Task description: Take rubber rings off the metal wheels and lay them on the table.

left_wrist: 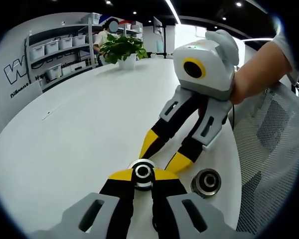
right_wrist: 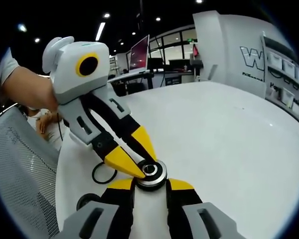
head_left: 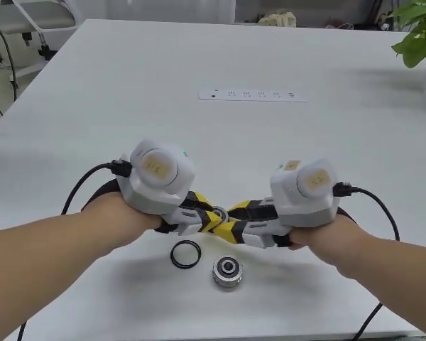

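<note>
A metal wheel (head_left: 217, 212) hangs above the white table (head_left: 128, 106), pinched from both sides. My left gripper (head_left: 207, 220) comes in from the left and my right gripper (head_left: 231, 217) from the right, yellow tips meeting on it. In the left gripper view the wheel (left_wrist: 142, 172) sits between my left gripper's (left_wrist: 143, 175) tips, with the right gripper (left_wrist: 165, 153) reaching in from above. The right gripper view shows a black rubber ring around this wheel (right_wrist: 150, 172), held between the right gripper's (right_wrist: 151, 185) tips. A loose rubber ring (head_left: 185, 253) and a second wheel (head_left: 227, 271) lie below.
A white power strip (head_left: 252, 94) lies at mid-table and a potted plant (head_left: 419, 35) stands at the far right corner. The near table edge runs just under the second wheel (left_wrist: 207, 182). A mesh chair (left_wrist: 269, 164) stands beside the table.
</note>
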Demonstrator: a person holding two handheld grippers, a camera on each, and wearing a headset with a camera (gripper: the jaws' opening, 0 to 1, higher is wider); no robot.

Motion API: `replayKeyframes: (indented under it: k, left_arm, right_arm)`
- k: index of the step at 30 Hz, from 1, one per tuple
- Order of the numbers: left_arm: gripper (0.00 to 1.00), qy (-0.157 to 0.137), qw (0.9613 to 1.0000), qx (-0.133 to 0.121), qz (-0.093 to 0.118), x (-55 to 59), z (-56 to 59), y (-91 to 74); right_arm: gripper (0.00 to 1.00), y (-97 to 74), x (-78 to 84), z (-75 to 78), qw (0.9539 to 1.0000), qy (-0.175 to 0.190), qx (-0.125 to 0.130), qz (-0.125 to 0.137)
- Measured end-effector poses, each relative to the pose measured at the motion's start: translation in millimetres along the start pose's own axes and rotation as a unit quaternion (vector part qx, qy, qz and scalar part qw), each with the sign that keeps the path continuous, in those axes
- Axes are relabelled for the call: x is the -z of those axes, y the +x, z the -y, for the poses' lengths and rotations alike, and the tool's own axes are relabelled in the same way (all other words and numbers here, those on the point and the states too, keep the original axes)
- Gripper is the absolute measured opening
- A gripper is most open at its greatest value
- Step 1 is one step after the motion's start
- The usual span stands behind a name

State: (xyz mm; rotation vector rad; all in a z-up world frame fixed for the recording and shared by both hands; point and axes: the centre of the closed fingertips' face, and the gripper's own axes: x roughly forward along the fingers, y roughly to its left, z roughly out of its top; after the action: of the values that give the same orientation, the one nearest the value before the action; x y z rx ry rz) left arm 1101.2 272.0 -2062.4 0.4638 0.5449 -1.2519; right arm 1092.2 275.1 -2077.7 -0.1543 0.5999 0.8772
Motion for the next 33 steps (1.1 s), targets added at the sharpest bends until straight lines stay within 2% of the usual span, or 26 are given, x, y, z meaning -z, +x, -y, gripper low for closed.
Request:
replayKeyframes:
  k: [9,14,20,27,33]
  left_arm:
    - [0.07,-0.001,1.0,0.001,0.0,-0.1,-0.3,0.2]
    - [0.07,-0.004,1.0,-0.001,0.001,-0.1,-0.7,0.4]
    - [0.07,-0.004,1.0,-0.002,0.001,0.0,-0.5,0.2]
    - [0.07,-0.004,1.0,-0.003,0.0,0.3,-0.3,0.2]
    - [0.07,-0.004,1.0,-0.005,0.001,0.5,-0.1,0.1]
  right_arm:
    - [0.13,-4.9,4.9,1.0,1.0,-0.006,0.0,-0.005]
    - [0.12,-5.1,5.3,1.0,1.0,-0.008,0.001,-0.005]
    - [0.02,-7.2,8.5,-0.1,0.9999,-0.005,-0.001,-0.009]
    - [0.0,-8.5,8.8,1.2,0.9996,0.026,-0.001,-0.007]
    - [0.0,-10.7,9.5,4.4,0.9974,0.072,-0.001,0.001]
